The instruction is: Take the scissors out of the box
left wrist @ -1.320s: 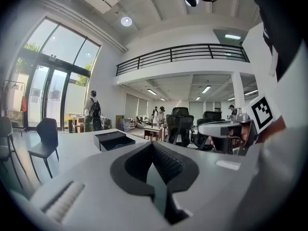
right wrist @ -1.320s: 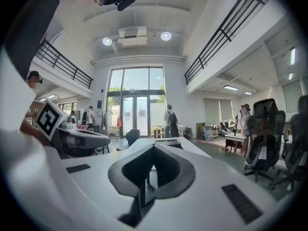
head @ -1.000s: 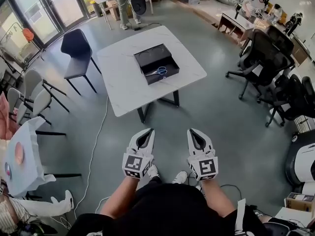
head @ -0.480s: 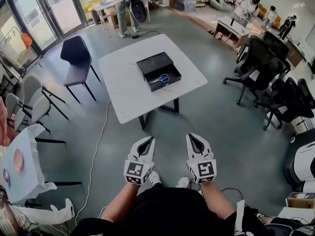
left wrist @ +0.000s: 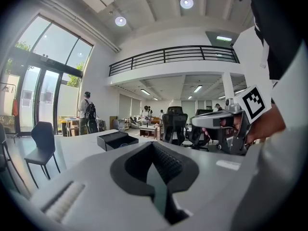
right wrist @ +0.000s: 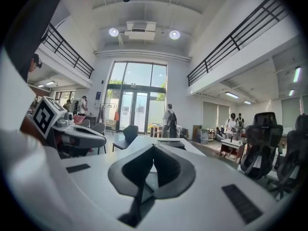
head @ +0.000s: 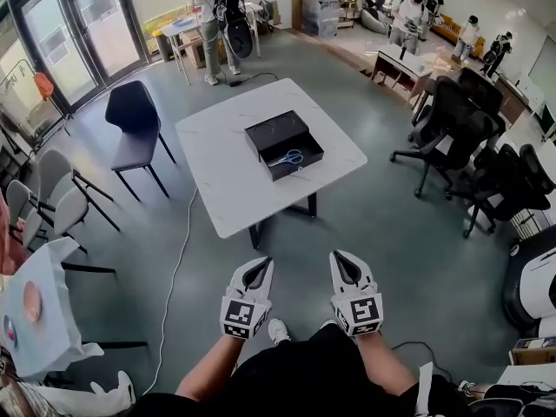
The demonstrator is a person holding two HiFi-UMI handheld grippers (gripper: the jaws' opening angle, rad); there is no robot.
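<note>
A black open box (head: 283, 144) sits on the white table (head: 226, 181), several steps ahead of me. Blue-handled scissors (head: 290, 157) lie inside its near half. My left gripper (head: 261, 262) and right gripper (head: 338, 256) are held side by side in front of my body, over the grey floor and well short of the table. Both point toward the table, shut and holding nothing. The left gripper view shows the box (left wrist: 114, 139) far beyond the closed tips (left wrist: 154, 146). In the right gripper view the tabletop (right wrist: 144, 142) lies past the closed tips (right wrist: 154, 149).
A black chair (head: 133, 115) stands left of the table and black office chairs (head: 452, 120) to its right. Grey chairs (head: 52, 181) and a round white table (head: 39, 302) are at the far left. A white cable (head: 178, 250) runs across the floor. A person with a backpack (head: 213, 7) stands beyond.
The table and box have drawn nearer in the head view as I walk toward them. Both grippers travel forward with me and stay shut.
</note>
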